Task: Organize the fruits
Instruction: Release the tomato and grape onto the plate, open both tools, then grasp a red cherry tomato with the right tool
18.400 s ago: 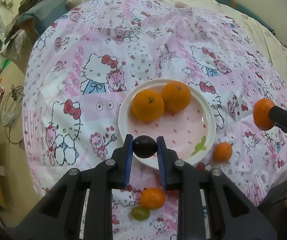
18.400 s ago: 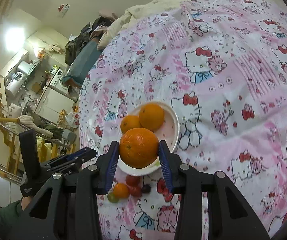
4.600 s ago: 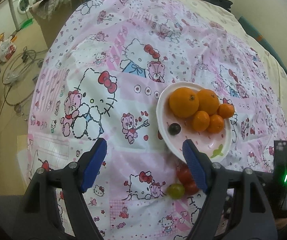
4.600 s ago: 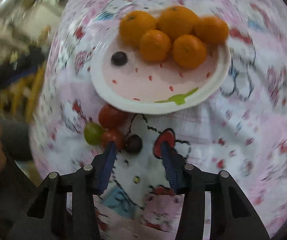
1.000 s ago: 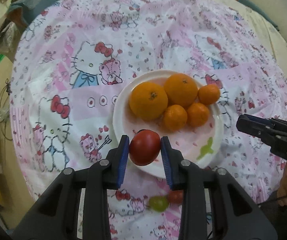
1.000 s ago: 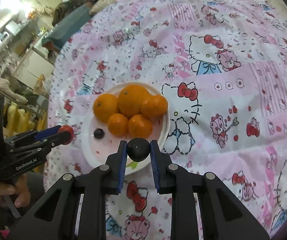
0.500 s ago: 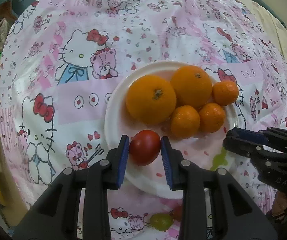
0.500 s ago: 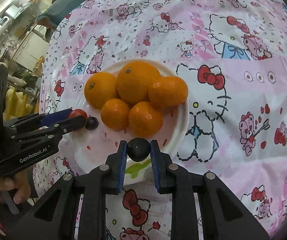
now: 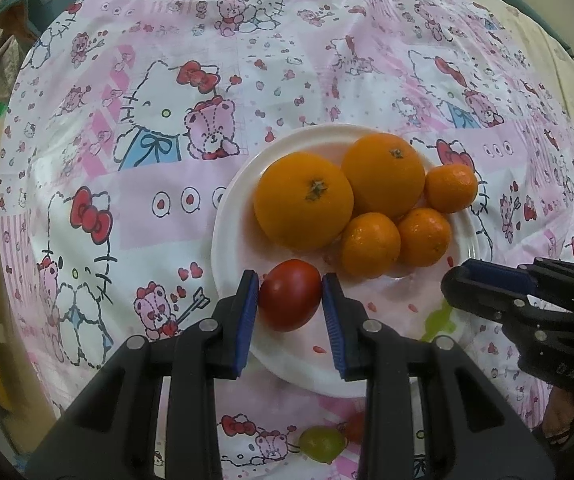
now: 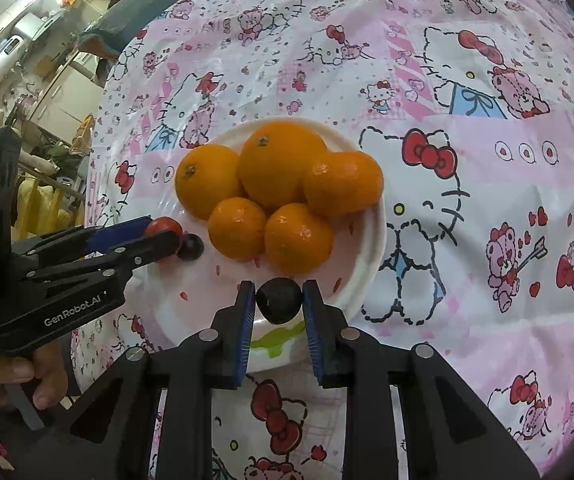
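A white plate (image 9: 227, 216) holds several oranges (image 9: 303, 206) and tangerines. My left gripper (image 9: 289, 300) is shut on a red tomato (image 9: 289, 294) low over the plate's near left part. My right gripper (image 10: 278, 300) is shut on a dark grape (image 10: 278, 299) over the plate's (image 10: 371, 248) near edge. In the right wrist view the left gripper (image 10: 165, 232) holds the tomato (image 10: 162, 225) beside another dark grape (image 10: 190, 246) lying on the plate. In the left wrist view the right gripper (image 9: 483, 276) reaches in from the right.
A green grape (image 9: 321, 442) and a red tomato (image 9: 354, 426) lie on the Hello Kitty cloth (image 9: 159, 128) in front of the plate. The cloth's edge drops off to the left toward room clutter (image 10: 27, 80).
Both grippers have come lower and closer over the plate with their fruits still held. The tomato is now down near the dark grape on the plate.
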Demonstrator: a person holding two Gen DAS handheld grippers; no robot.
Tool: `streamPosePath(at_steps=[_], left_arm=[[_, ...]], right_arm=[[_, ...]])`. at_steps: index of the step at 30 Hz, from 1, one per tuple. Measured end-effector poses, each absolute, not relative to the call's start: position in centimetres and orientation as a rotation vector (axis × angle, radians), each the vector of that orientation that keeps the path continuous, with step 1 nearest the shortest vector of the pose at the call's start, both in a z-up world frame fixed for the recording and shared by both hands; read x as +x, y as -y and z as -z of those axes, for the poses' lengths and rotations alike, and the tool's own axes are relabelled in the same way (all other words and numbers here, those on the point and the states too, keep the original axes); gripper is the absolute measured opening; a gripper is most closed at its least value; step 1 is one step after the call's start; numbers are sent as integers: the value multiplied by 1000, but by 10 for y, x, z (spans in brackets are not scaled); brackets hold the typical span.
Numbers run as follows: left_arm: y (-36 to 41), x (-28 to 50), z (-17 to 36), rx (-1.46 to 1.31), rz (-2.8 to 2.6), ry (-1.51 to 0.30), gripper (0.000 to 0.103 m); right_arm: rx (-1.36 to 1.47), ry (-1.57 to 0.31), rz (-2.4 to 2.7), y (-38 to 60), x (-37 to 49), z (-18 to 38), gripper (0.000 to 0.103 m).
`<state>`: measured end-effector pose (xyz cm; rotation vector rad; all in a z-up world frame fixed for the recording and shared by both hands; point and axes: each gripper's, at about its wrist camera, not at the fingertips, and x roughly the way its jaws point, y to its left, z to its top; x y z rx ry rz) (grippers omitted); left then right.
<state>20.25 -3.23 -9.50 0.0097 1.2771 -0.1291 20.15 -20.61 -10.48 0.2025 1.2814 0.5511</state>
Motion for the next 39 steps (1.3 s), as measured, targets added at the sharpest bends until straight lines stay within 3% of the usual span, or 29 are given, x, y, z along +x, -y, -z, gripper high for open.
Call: streamPosePath(at_steps=[8,10,11,12,15,16,18,20,39], left_arm=[[28,203,94,-1,117,-1286,29],[28,202,94,-3,114,-1284,29],[27,202,94,-9,114,-1286,29],[26,202,94,-13,113,-1290,29],[26,201,96,-11,112,-1303,32],[26,200,95,-11,111,-1299,38],[25,198,91,-15,108,-1275,67],[24,197,84,-19,111,-1245,73],[-4,165,38,-88,91,-1156,77]], right_arm=[[218,-1261,-579,207,196,95,31],[223,-1266,-567,209,196,95,51],[230,-1262,-563,211,195,94,71],[237,-1246,-559,213,194,91,76],[245,-1226,-555,216,193,86,76],[247,-1224,-554,217,192,85,76],[242,-1215,-541,219,190,82,76],[242,-1204,-533,222,187,78,76],[343,-1117,-468,252,168,46,77]])
